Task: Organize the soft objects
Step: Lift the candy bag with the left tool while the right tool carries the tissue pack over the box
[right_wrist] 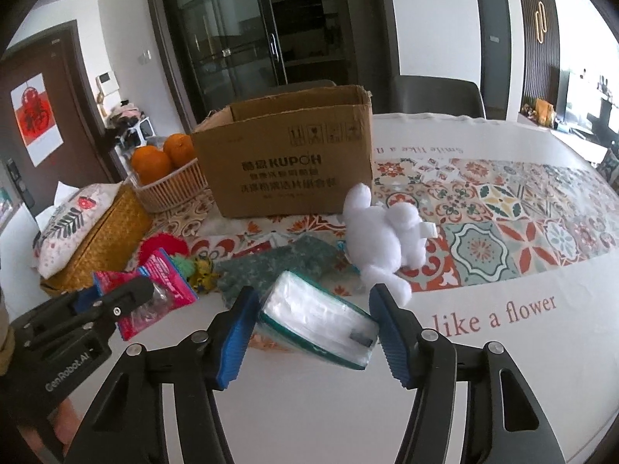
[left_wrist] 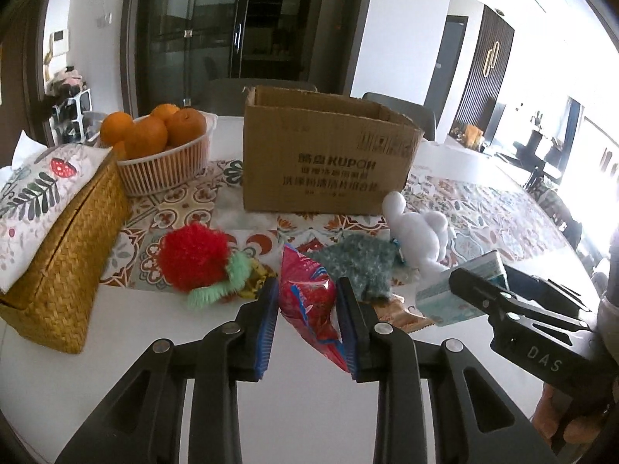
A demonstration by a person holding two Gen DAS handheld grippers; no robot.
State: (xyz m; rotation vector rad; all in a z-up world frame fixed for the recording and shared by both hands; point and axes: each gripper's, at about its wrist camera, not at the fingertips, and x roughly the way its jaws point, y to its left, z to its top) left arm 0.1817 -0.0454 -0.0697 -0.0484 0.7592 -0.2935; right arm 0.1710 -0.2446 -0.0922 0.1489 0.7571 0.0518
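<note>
My left gripper (left_wrist: 308, 290) is shut on a red snack packet (left_wrist: 309, 301), also seen in the right wrist view (right_wrist: 154, 294). My right gripper (right_wrist: 313, 305) has its jaws around a clear tissue pack (right_wrist: 317, 319) with teal edges; whether the pads press it I cannot tell. The pack shows in the left wrist view (left_wrist: 460, 286). On the table lie a red fluffy toy (left_wrist: 193, 257) with green leaves, a teal knitted cloth (left_wrist: 358, 266) and a white plush rabbit (right_wrist: 383, 232). An open cardboard box (left_wrist: 325, 154) stands behind them.
A woven tissue box (left_wrist: 65, 255) with a floral cover stands at the left. A white basket (left_wrist: 166, 166) of oranges sits behind it. A small orange wrapper (left_wrist: 402, 315) lies by the tissue pack. Chairs stand beyond the patterned tablecloth (right_wrist: 503, 212).
</note>
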